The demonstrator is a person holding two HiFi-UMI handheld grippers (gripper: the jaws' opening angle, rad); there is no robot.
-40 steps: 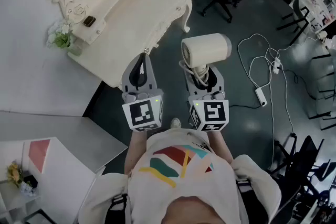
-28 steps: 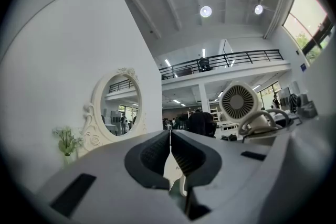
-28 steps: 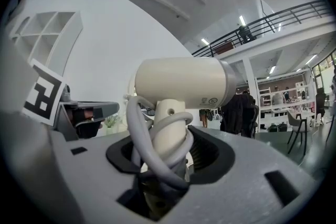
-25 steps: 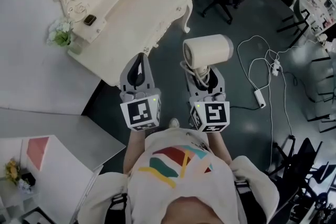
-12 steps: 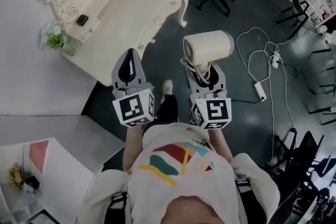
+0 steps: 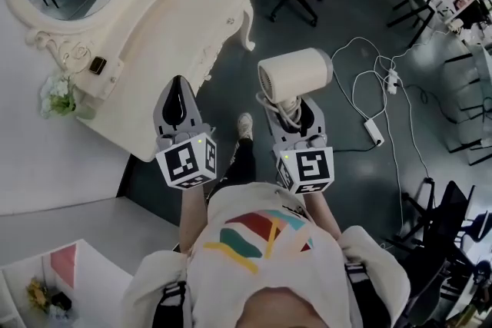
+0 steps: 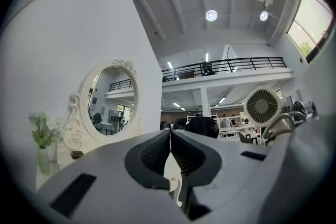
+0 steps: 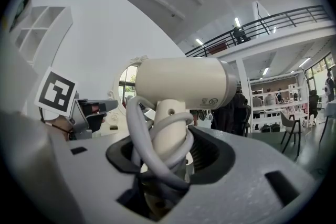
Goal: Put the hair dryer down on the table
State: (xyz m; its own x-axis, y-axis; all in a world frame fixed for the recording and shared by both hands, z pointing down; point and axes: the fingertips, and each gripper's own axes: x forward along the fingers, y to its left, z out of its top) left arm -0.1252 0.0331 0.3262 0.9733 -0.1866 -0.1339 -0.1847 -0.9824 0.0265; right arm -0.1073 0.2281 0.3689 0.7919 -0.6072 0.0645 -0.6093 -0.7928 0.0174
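**Dryer gripped by the handle, table not yet under it**

The right gripper point(image 8: 168, 150) had its jaws pinched on the dryer point(image 8: 181, 84) by the handle. The cord point(image 8: 137, 131) was coiled round that handle and caught in the same grip, probably so no loose loop could snag. The handle stood up from the jaws with the barrel crosswise on top, which I judged left the body free to be laid down first. In the head view the dryer hung in the air over dark floor. The table point(image 6: 192, 8) lay at ten o'clock from it, so the set-down wasn't done. The left gripper point(image 6: 177, 86), at nine o'clock of the dryer, had its jaws pressed together on nothing, apparently just kept clear.
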